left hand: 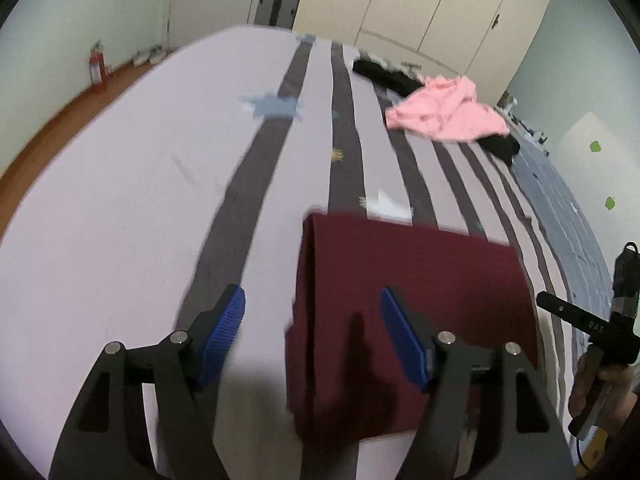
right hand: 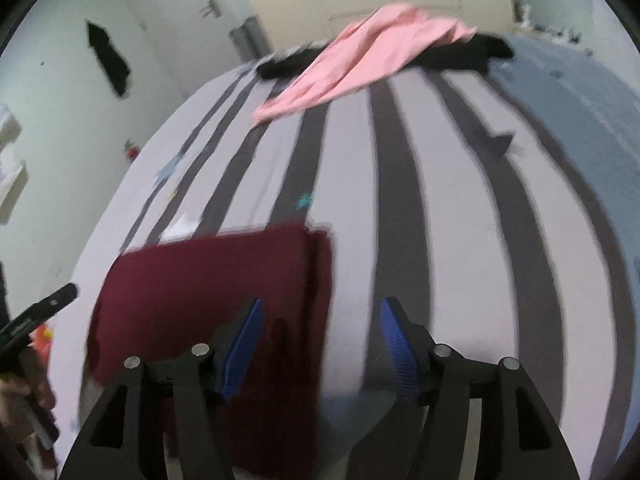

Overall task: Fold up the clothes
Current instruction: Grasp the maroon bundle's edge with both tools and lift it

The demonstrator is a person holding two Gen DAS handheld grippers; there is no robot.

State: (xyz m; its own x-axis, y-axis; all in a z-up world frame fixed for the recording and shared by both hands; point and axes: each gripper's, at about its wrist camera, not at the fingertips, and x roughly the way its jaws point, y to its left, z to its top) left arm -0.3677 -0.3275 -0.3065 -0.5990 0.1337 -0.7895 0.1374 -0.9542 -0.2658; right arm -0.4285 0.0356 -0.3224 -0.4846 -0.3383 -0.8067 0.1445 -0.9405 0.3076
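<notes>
A dark red garment (left hand: pixel 404 300) lies folded into a flat rectangle on the striped bed sheet (left hand: pixel 120 208). My left gripper (left hand: pixel 312 332) hangs open above its left edge, blue pads apart with nothing between them. In the right wrist view the same red garment (right hand: pixel 208 292) lies at lower left, and my right gripper (right hand: pixel 320 348) is open over its right edge, holding nothing. A crumpled pink garment (left hand: pixel 444 110) (right hand: pixel 360 68) lies farther up the bed on top of black clothing (left hand: pixel 384 74) (right hand: pixel 460 56).
The other gripper's handle and a hand (left hand: pixel 596 344) show at the right edge of the left wrist view. A cream wardrobe (left hand: pixel 420 4) stands behind the bed. A red fire extinguisher (left hand: pixel 97 66) stands on the wooden floor at left. A grey-blue cloth (right hand: pixel 580 112) covers the bed's right side.
</notes>
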